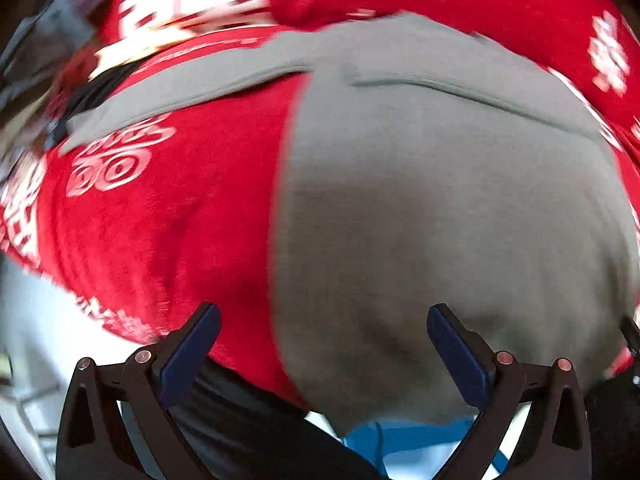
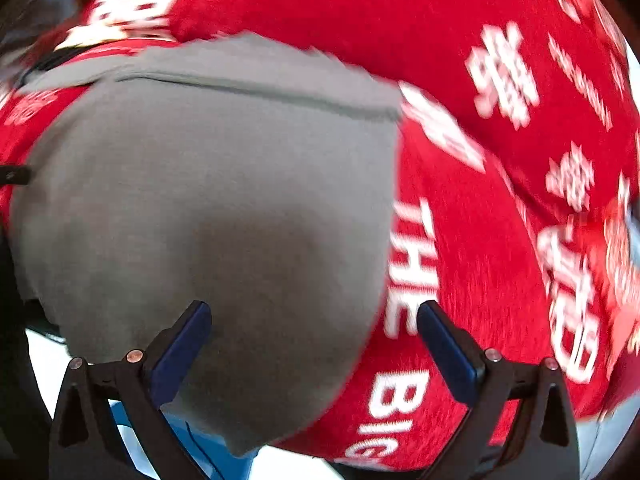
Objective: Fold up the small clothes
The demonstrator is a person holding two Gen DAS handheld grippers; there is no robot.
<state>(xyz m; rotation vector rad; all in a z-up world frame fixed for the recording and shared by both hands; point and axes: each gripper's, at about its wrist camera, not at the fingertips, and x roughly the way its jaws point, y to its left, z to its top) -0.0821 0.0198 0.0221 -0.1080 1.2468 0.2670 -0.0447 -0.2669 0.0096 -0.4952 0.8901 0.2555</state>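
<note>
A small grey garment [image 1: 440,200] lies flat on a red cloth with white print [image 1: 168,216]. Its folded top edge runs across the far side. In the left wrist view my left gripper [image 1: 324,328] is open, its jaws wide apart over the garment's near left edge. In the right wrist view the grey garment [image 2: 208,208] fills the left half and the red printed cloth [image 2: 500,240] the right. My right gripper [image 2: 314,326] is open over the garment's near right edge. Neither gripper holds anything. Both views are motion-blurred.
The red cloth carries white letters and symbols. A blue and white surface [image 1: 404,444] shows below the garment's near edge, also in the right wrist view [image 2: 208,448]. A dark object [image 1: 48,40] sits at the far left.
</note>
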